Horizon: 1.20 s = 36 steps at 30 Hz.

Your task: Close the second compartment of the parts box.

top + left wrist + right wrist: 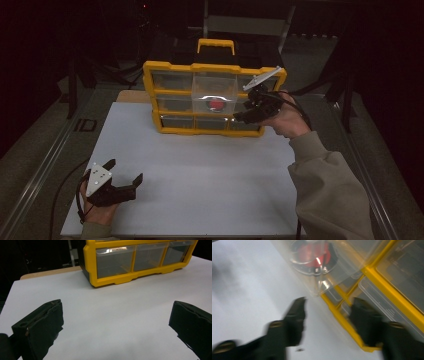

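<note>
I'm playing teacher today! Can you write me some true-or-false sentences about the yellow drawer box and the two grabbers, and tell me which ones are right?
1. The yellow drawer box stands on the white board. True.
2. One clear drawer sticks out of the box with something red inside. True.
3. The left gripper is squeezing a drawer. False: its jaws stand wide apart over bare board, nothing between them, far from the box.
4. The right gripper is up by the box's front. True.
5. The pulled-out drawer is in the bottom row. False: it is higher up, in the middle column.
6. The box has a blue handle. False: its handle is yellow.
</note>
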Each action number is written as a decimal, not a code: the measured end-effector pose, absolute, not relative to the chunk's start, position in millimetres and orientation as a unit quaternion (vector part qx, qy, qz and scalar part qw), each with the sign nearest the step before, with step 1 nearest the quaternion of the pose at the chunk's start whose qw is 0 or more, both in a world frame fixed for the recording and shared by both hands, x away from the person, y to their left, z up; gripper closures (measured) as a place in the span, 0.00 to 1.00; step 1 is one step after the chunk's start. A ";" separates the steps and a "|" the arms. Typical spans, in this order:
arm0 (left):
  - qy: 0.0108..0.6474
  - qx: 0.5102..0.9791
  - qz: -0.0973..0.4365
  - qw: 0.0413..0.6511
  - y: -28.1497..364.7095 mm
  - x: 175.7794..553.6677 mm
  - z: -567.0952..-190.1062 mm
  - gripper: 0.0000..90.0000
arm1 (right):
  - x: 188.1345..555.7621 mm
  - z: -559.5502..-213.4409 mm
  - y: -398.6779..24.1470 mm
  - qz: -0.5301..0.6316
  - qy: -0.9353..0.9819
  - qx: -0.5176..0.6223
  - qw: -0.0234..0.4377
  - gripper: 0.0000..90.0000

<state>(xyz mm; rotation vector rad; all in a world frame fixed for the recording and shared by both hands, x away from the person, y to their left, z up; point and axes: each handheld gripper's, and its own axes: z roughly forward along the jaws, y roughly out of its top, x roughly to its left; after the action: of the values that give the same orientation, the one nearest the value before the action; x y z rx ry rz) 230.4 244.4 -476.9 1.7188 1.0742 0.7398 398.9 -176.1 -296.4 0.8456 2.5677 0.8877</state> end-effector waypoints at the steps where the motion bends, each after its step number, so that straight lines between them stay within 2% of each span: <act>1: 0.439 0.702 0.303 0.472 244.5 230.2 -476.9 0.00 | 396.9 -296.4 -175.7 0.308 0.894 0.288 0.149 0.64; 5: 0.442 0.699 0.302 0.474 246.0 229.5 -476.8 0.00 | 389.5 -296.9 -173.0 0.317 0.895 0.272 0.153 0.92; 7: 0.440 0.700 0.304 0.474 245.4 229.4 -476.5 0.00 | 387.4 -297.2 -170.9 0.317 0.896 0.269 0.159 0.99; 36: 0.441 0.698 0.303 0.475 246.3 229.1 -476.5 0.00 | 388.9 -330.3 -134.3 0.312 0.903 0.241 0.173 1.00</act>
<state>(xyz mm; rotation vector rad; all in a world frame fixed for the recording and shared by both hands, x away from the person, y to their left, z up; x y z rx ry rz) 229.1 246.3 -476.5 1.7064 1.0789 0.7414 388.9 -134.3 -330.3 0.6834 2.5604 0.8848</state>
